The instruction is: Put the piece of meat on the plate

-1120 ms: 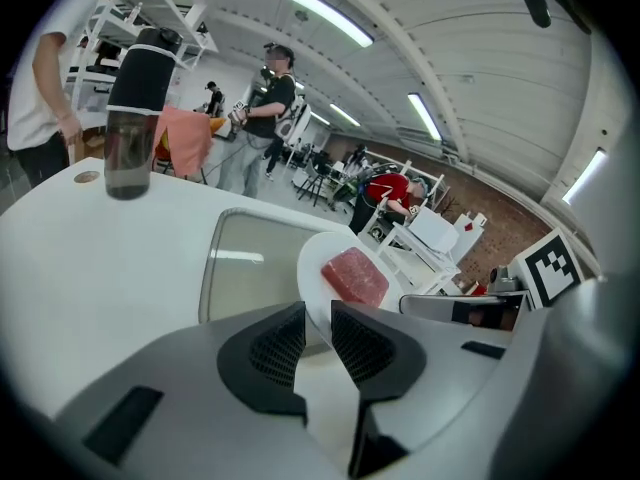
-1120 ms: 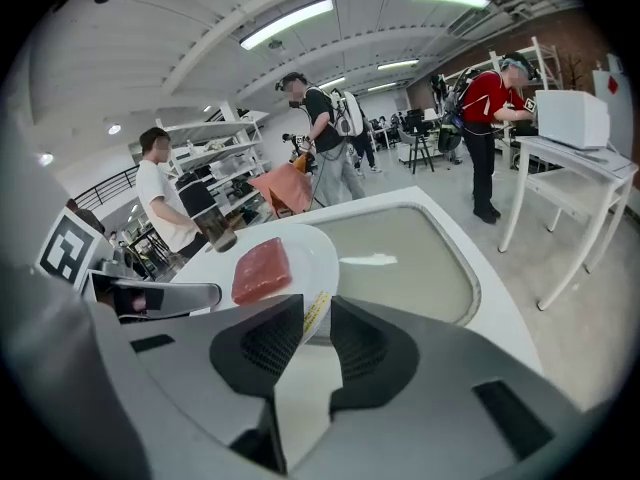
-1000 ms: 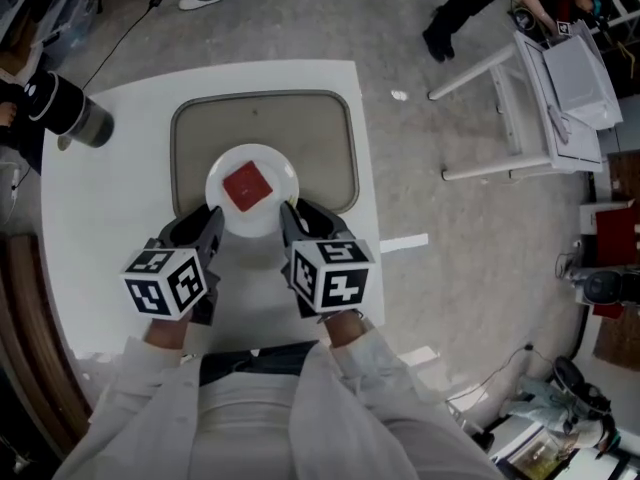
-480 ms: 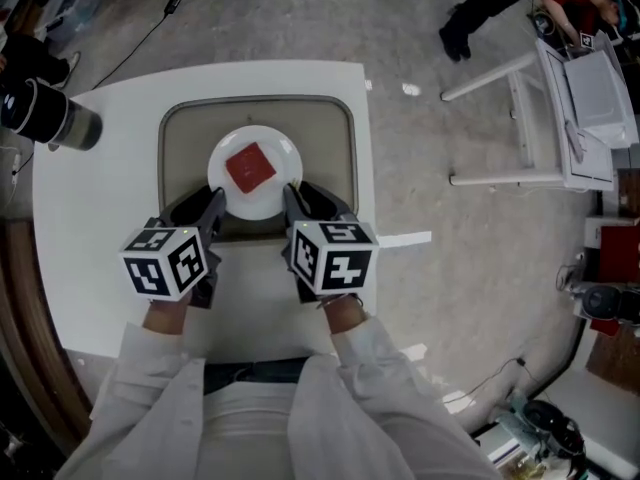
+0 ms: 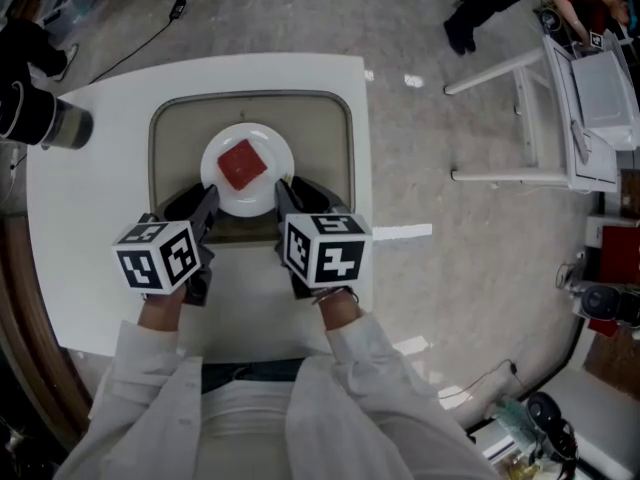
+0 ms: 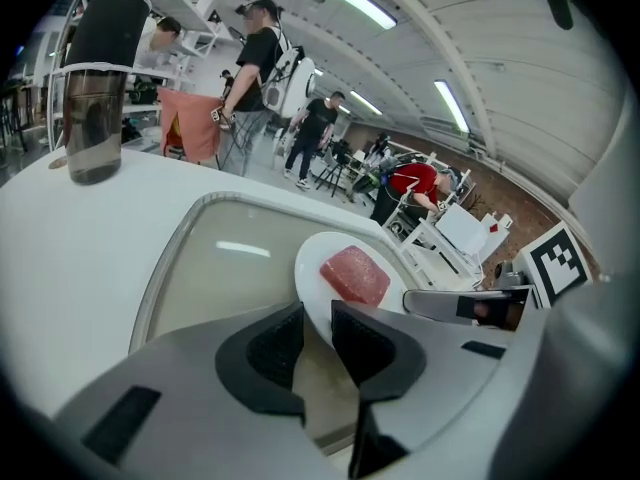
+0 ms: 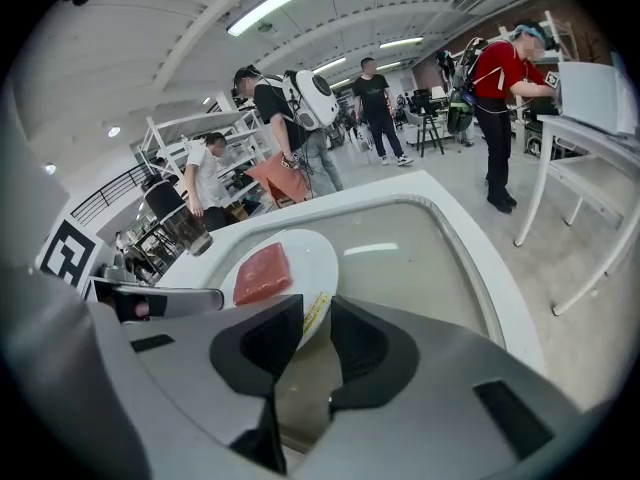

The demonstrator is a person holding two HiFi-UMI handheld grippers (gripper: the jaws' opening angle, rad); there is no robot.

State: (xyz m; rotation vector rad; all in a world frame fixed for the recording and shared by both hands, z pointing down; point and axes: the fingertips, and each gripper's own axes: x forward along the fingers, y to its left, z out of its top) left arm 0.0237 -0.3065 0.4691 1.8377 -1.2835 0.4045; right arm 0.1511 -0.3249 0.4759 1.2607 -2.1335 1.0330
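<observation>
A red square piece of meat [image 5: 242,164] [image 6: 355,273] [image 7: 264,273] lies on a round white plate [image 5: 275,163] [image 6: 310,268] [image 7: 315,258]. The plate sits over the near half of a beige tray [image 5: 330,138] [image 6: 220,268] [image 7: 420,258]. My left gripper [image 5: 205,200] [image 6: 318,318] is shut on the plate's near-left rim. On the near-right rim my right gripper [image 5: 285,193] [image 7: 316,318] is shut too, beside a small yellow sticker. Whether the plate rests on the tray or hangs just above it cannot be told.
The tray lies on a white table [image 5: 100,218]. A dark tumbler [image 5: 45,118] [image 6: 95,98] stands at the table's far-left corner. To the right on the floor is a white folding stand [image 5: 560,98]. Several people stand in the background.
Both grippers and the plate between them have moved away from me, further in over the tray, and lower. The meat has kept its place on the plate.
</observation>
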